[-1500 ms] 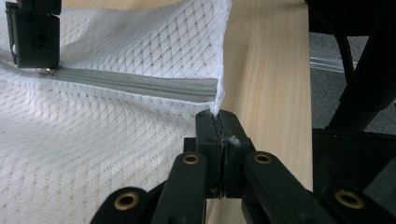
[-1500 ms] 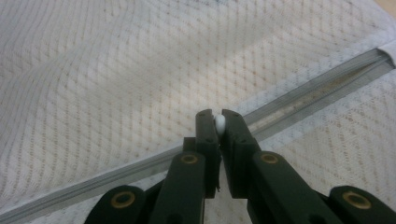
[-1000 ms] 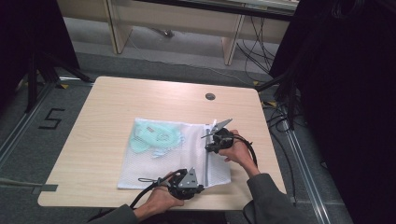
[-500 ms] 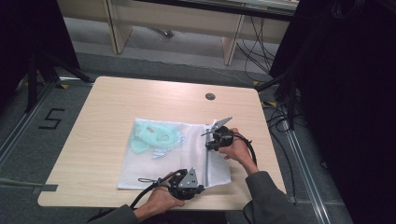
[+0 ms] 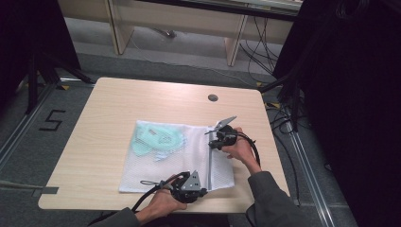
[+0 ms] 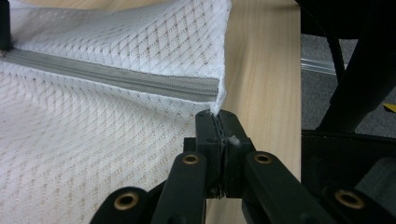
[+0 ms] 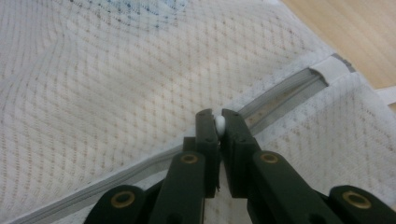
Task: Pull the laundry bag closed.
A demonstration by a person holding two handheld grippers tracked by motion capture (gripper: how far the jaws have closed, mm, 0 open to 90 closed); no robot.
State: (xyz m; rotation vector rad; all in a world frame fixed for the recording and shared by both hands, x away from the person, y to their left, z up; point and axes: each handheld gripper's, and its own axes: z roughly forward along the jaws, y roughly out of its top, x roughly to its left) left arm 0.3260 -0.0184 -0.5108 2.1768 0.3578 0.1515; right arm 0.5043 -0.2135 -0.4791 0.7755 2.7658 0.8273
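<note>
High view: a white mesh bag [image 5: 175, 158] lies flat at the centre of the desk [image 5: 118, 101], with pale green items [image 5: 156, 141] showing through its upper left part. This view alone gives the whole layout: the zipper [image 5: 209, 156] runs along the bag's right portion, from the right gripper [image 5: 216, 142] at its upper end down to the left gripper [image 5: 201, 188] at the bag's lower edge.

Left gripper view: the jaws are pressed together on the corner of the bag [image 6: 116, 93], at centre frame, just where the grey zipper [image 6: 107, 74] ends; the desk edge runs up the right.

Right gripper view: the jaws are closed on a small white zipper pull [image 7: 220, 123] at centre frame, and the zipper [image 7: 280, 98] slants from lower left to upper right across the mesh [image 7: 102, 70].

Pose: both forearms enter from the bottom of the high view. The left hand [image 5: 163, 203] lies low at the near desk edge, its gripper level and aimed right. The right hand [image 5: 241, 149] reaches farther in, its gripper aimed left and down onto the bag.
</note>
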